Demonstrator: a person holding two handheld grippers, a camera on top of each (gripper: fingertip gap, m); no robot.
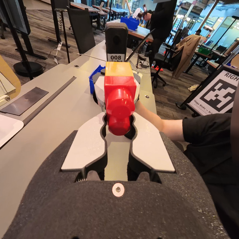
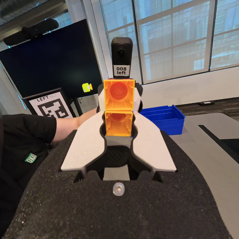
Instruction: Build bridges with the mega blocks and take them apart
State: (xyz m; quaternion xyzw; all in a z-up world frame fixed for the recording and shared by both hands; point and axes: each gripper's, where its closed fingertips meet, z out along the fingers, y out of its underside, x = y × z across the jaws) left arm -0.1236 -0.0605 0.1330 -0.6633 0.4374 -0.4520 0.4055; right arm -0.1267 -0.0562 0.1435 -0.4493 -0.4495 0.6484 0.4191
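The left gripper (image 1: 119, 122) clamps the red block (image 1: 119, 98) at frame centre; the right gripper (image 2: 118, 124) clamps the joined yellow block (image 2: 118, 107). They face each other, hiding much of the blue bin (image 2: 166, 120) on the grey table (image 1: 51, 103) behind

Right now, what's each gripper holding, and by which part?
Left gripper pinches the red block at its studded end. Right gripper pinches the yellow block at its hollow open end. The blocks are joined.

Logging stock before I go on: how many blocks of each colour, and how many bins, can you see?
Red block: 1
Yellow block: 1
Blue bin: 1
Total: 3
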